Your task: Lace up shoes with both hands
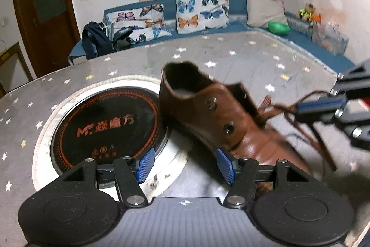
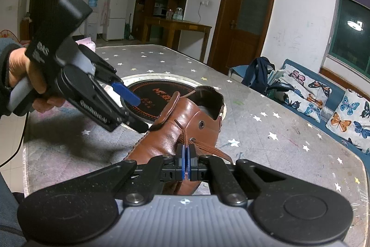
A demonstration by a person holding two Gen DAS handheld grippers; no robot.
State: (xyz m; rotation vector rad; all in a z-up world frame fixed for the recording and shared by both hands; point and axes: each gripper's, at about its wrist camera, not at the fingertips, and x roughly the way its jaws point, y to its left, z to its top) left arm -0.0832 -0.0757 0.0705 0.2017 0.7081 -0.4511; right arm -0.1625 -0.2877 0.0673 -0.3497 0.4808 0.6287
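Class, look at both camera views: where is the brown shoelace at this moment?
In the right wrist view, the shoelace runs from the brown shoe into the shut right gripper, low centre, beside the table's round burner.

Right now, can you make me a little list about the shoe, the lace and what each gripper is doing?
shoe: brown leather, on the starry table, beside the round black burner
lace: brown, coming from the shoe's eyelets
right gripper: shut on the lace
left gripper: open, nothing between its pads, close to the shoe
hand: holding the left gripper
background: butterfly pillows on a blue sofa
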